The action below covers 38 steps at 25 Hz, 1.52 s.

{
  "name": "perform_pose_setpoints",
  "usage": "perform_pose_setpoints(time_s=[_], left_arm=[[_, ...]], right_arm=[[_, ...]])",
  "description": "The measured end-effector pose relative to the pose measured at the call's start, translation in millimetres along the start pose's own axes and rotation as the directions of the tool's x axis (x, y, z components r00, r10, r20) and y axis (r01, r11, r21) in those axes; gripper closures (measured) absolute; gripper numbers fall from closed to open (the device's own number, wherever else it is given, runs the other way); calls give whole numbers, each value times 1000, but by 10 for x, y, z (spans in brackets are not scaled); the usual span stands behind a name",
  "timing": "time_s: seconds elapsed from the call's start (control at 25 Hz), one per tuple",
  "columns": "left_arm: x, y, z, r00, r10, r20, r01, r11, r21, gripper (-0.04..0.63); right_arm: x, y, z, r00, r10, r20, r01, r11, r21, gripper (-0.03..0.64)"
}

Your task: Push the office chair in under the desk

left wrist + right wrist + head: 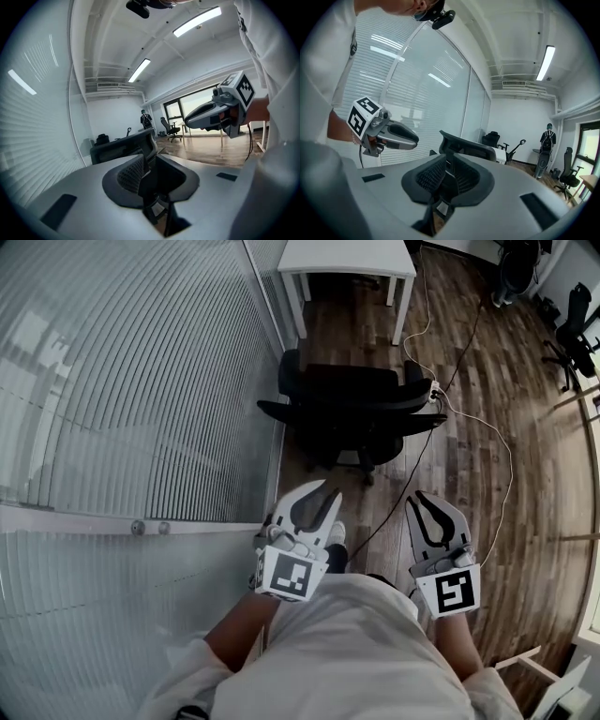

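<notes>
tools empty – my left tool slightly ajar, right tool closed; office chair sits straight ahead between them, worktop beyond.

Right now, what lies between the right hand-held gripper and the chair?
In the head view, wood floor with a black cable across it lies between the right hand-held gripper and the chair.

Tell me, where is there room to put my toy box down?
The wood floor right of the white cable is bare, and so is the visible desk top. Around the chair it's crowded: glass wall close on its left, cables on its right.
</notes>
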State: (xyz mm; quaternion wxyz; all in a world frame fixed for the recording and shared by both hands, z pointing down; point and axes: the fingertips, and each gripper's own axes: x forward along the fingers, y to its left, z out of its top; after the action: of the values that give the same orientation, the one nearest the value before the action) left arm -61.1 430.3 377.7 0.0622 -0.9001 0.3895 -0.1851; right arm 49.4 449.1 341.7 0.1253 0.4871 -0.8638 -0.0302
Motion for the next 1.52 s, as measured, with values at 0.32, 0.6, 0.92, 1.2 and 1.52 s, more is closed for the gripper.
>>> perform_pose_setpoints(time_s=[0.32,0.6,0.92,1.2,1.52], left_arm=[[379,460,-444,994,15,-105,4,984,176,509],[793,896,-921,979,29,-204,25,966,257,472],[1070,1352,-1337,941,50,-336,79,930,360,445],[1282,1611,-1788,879,64,-472,155,899,410,403],[1481,1669,-1965,830,32,-557,247,874,419,360]], right_arm=[[357,-409,-289,995,-50,-86,36,987,-154,524],[776,-704,-650,982,-60,-178,17,971,-237,494],[1106,-1068,-1085,948,-73,-309,-25,953,-302,451],[1354,-1289,-1596,892,-75,-445,-100,928,-358,407],[1535,-1501,-1975,828,-60,-557,-189,906,-379,371]])
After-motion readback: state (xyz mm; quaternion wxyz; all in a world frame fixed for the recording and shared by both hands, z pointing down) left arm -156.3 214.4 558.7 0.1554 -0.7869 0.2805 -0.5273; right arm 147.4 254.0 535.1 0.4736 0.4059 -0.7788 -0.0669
